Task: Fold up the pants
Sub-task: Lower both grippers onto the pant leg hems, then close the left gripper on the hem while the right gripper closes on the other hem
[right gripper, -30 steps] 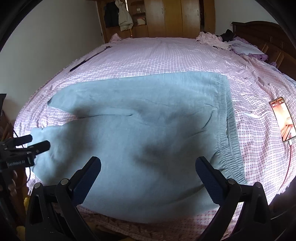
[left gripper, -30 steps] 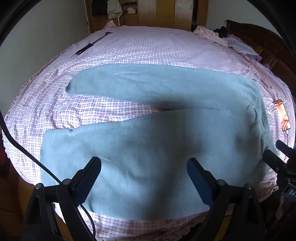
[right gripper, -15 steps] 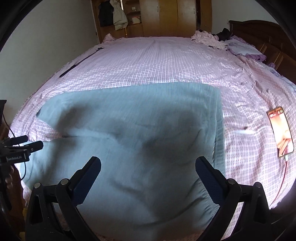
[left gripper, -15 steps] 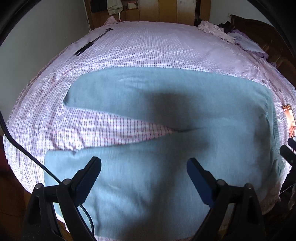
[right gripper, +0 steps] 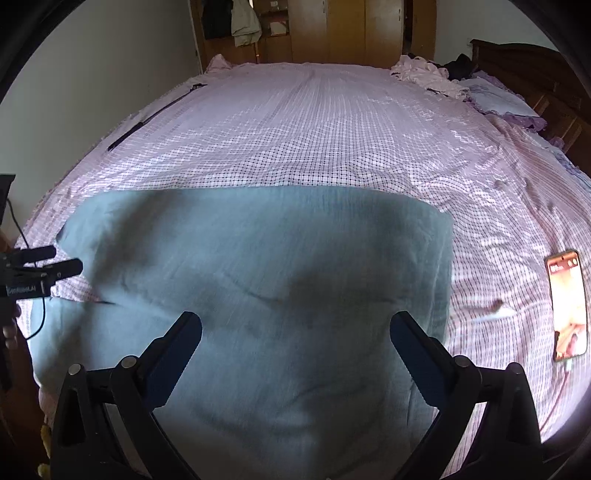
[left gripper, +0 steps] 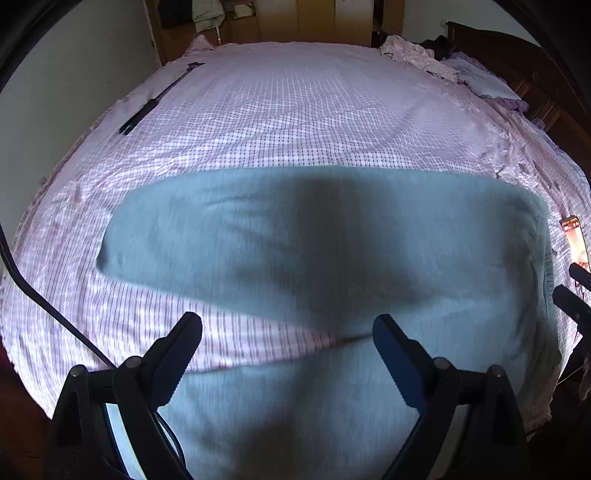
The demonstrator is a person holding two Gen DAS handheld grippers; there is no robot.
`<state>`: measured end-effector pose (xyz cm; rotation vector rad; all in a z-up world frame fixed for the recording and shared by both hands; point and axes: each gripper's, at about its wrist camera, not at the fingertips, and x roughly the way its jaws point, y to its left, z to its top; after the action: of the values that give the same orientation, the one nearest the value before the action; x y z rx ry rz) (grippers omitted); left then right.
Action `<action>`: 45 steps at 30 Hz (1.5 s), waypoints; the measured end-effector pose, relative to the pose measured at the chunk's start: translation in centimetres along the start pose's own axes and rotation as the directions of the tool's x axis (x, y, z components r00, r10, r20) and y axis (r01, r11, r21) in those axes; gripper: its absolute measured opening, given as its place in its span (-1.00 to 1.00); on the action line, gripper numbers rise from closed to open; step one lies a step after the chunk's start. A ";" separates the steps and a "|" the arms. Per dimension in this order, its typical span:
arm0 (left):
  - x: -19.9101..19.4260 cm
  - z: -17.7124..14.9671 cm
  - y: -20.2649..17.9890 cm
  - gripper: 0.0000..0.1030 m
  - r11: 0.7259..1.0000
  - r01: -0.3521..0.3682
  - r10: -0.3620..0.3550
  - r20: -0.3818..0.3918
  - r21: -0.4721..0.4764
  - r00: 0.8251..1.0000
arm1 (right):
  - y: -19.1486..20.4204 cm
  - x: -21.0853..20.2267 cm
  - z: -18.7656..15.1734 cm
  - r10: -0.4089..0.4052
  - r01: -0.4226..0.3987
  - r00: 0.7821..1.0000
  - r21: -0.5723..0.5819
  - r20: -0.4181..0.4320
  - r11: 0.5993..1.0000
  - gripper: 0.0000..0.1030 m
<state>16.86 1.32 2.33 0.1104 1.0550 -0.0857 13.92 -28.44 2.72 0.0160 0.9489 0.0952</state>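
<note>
Light blue pants (left gripper: 332, 251) lie flat on the pink checked bed sheet (left gripper: 295, 110), legs spread to the left, waistband to the right. They also show in the right wrist view (right gripper: 258, 266). My left gripper (left gripper: 288, 332) is open and empty, low over the gap between the two legs. My right gripper (right gripper: 295, 328) is open and empty over the seat and waist part. The left gripper's tips show at the left edge of the right wrist view (right gripper: 44, 266).
A lit phone (right gripper: 567, 306) lies on the sheet right of the waistband. A black rod (left gripper: 155, 103) lies at the far left of the bed. Pink clothes (right gripper: 424, 74) and a purple pillow (right gripper: 498, 99) sit at the far right. A wooden wardrobe (right gripper: 332, 29) stands behind.
Both grippers have moved forward and lower over the pants, so the pants sit nearer and lower in both views. Both stay open and empty.
</note>
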 end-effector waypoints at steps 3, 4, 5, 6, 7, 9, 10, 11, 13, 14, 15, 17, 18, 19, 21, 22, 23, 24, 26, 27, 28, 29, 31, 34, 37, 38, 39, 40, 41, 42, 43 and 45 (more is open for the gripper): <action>1.1 1.7 0.2 0.87 1.000 0.007 -0.007 -0.014 0.003 1.000 | -0.6 1.9 1.4 0.003 -0.003 1.000 0.002 -0.028 1.000 0.92; 1.7 2.5 0.3 0.87 1.000 0.009 -0.009 -0.019 0.008 1.000 | -0.8 2.3 1.7 0.003 -0.003 0.999 0.003 -0.032 1.000 0.92; 2.0 3.0 0.3 0.87 1.000 0.012 -0.011 -0.023 0.013 1.000 | -0.9 2.8 2.1 0.002 -0.002 0.999 0.004 -0.038 1.000 0.92; 2.5 3.5 0.3 0.87 1.000 0.015 -0.014 -0.027 0.017 1.000 | -1.0 3.5 2.7 0.005 -0.005 0.999 0.000 -0.048 1.000 0.92; 3.1 4.3 0.3 0.87 1.000 0.019 -0.019 -0.034 0.020 0.999 | -1.1 3.9 3.0 0.008 -0.008 0.999 -0.006 -0.051 1.000 0.92; 4.2 5.2 0.2 0.87 1.000 0.021 -0.020 -0.051 0.023 0.999 | -1.3 4.7 3.9 0.005 -0.006 0.998 -0.023 -0.055 1.000 0.92; 4.8 5.7 0.1 0.87 0.999 0.026 -0.025 -0.059 0.023 0.998 | -1.4 5.4 4.6 0.000 -0.002 0.998 -0.040 -0.061 0.999 0.92; 5.6 6.4 0.0 0.87 0.999 0.040 -0.038 -0.070 0.025 0.997 | -1.6 5.8 5.1 -0.008 0.004 0.998 -0.054 -0.063 0.999 0.92; 6.8 7.5 -0.3 0.87 0.998 0.050 -0.047 -0.078 0.036 0.996 | -1.9 6.7 5.9 -0.025 0.020 0.997 -0.076 -0.068 0.997 0.92; 7.3 8.0 -0.5 0.87 0.998 0.051 -0.047 -0.081 0.045 0.996 | -2.3 7.4 6.5 -0.039 0.032 0.996 -0.091 -0.075 0.995 0.92; 7.9 8.8 -0.7 0.87 0.997 0.050 -0.045 -0.083 0.063 0.996 | -2.6 8.1 7.0 -0.047 0.039 0.996 -0.100 -0.081 0.994 0.92; 8.9 9.8 -1.2 0.87 0.994 0.055 -0.047 -0.087 0.091 0.995 | -3.0 9.1 7.5 -0.053 0.041 0.994 -0.114 -0.098 0.993 0.92; 9.6 10.4 -1.5 0.87 0.992 0.058 -0.048 -0.090 0.109 0.995 | -3.3 10.0 7.9 -0.054 0.040 0.992 -0.122 -0.113 0.992 0.92; 10.1 11.0 -1.7 0.87 0.990 0.061 -0.049 -0.093 0.124 0.994 | -3.5 10.6 8.0 -0.055 0.039 0.990 -0.127 -0.127 0.991 0.92; 11.2 11.8 -1.9 0.87 0.987 0.059 -0.044 -0.099 0.150 0.994 | -4.0 12.0 8.3 -0.055 0.034 0.986 -0.137 -0.155 0.990 0.92; 12.0 12.3 -2.1 0.87 0.984 0.055 -0.038 -0.105 0.169 0.994 | -4.1 12.4 8.3 -0.055 0.032 0.985 -0.140 -0.165 0.990 0.92; 12.4 12.6 -2.2 0.87 0.982 0.055 -0.036 -0.108 0.180 0.993 | -4.3 13.0 8.3 -0.057 0.031 0.982 -0.143 -0.179 0.989 0.92; 13.0 12.8 -2.3 0.87 0.980 0.057 -0.036 -0.110 0.193 0.993 | -4.5 13.8 8.2 -0.056 0.028 0.979 -0.144 -0.194 0.989 0.92; 14.2 13.1 -2.5 0.87 0.974 0.058 -0.032 -0.121 0.218 0.992 | -4.8 14.6 8.2 -0.033 0.006 0.978 -0.130 -0.207 0.992 0.92; 14.8 13.2 -2.5 0.88 0.973 0.062 -0.034 -0.127 0.223 0.991 | -5.0 14.7 8.3 -0.027 0.001 0.978 -0.125 -0.209 0.992 0.92; 15.3 13.3 -2.6 0.89 0.972 0.067 -0.038 -0.132 0.224 0.991 | -5.1 15.0 8.3 -0.020 -0.006 0.977 -0.123 -0.210 0.992 0.92; 15.6 13.4 -2.6 0.93 0.972 0.070 -0.040 -0.134 0.226 0.990 | -5.1 15.2 8.3 -0.015 -0.011 0.977 -0.123 -0.213 0.992 0.92; 16.3 13.5 -2.6 1.00 0.968 0.070 -0.039 -0.130 0.241 0.991 | -5.3 15.9 8.3 -0.006 -0.022 0.974 -0.121 -0.225 0.992 0.92; 17.1 13.5 -2.6 1.00 0.960 0.090 -0.055 -0.134 0.266 0.989 | -5.9 16.6 8.3 0.024 -0.048 0.973 -0.102 -0.228 0.994 0.93; 17.9 13.3 -2.2 1.00 0.953 0.121 -0.089 -0.125 0.277 0.988 | -6.2 16.6 8.1 0.043 -0.064 0.977 -0.096 -0.209 0.993 0.93; 18.1 13.2 -2.2 0.99 0.951 0.130 -0.100 -0.118 0.280 0.988 | -6.2 16.6 8.0 0.044 -0.065 0.978 -0.098 -0.204 0.993 0.93; 18.1 13.0 -2.0 0.99 0.948 0.138 -0.111 -0.109 0.285 0.988 | -6.3 16.6 8.0 0.044 -0.065 0.978 -0.099 -0.203 0.993 0.93; 18.3 12.8 -1.8 0.99 0.946 0.145 -0.121 -0.101 0.288 0.988 | -6.3 16.6 8.0 0.043 -0.064 0.977 -0.097 -0.207 0.993 0.93; 18.4 12.6 -1.7 0.99 0.946 0.149 -0.126 -0.097 0.289 0.987 | -6.3 16.5 8.0 0.041 -0.063 0.977 -0.099 -0.210 0.993 0.93; 18.4 12.5 -1.6 0.99 0.945 0.149 -0.126 -0.098 0.292 0.987 | -6.2 16.5 8.1 0.038 -0.061 0.976 -0.101 -0.216 0.993 0.93; 18.4 12.4 -1.4 0.99 0.945 0.148 -0.124 -0.100 0.291 0.987 | -6.2 16.5 8.1 0.035 -0.058 0.975 -0.101 -0.219 0.993 0.92; 18.6 12.3 -1.6 0.99 0.946 0.133 -0.106 -0.103 0.296 0.989 | -5.6 16.4 8.2 0.033 -0.058 0.974 -0.104 -0.222 0.993 0.84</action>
<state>36.42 -2.18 -7.88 0.3298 1.1293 -0.3561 30.44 -32.38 -6.11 -0.0759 1.1638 0.1946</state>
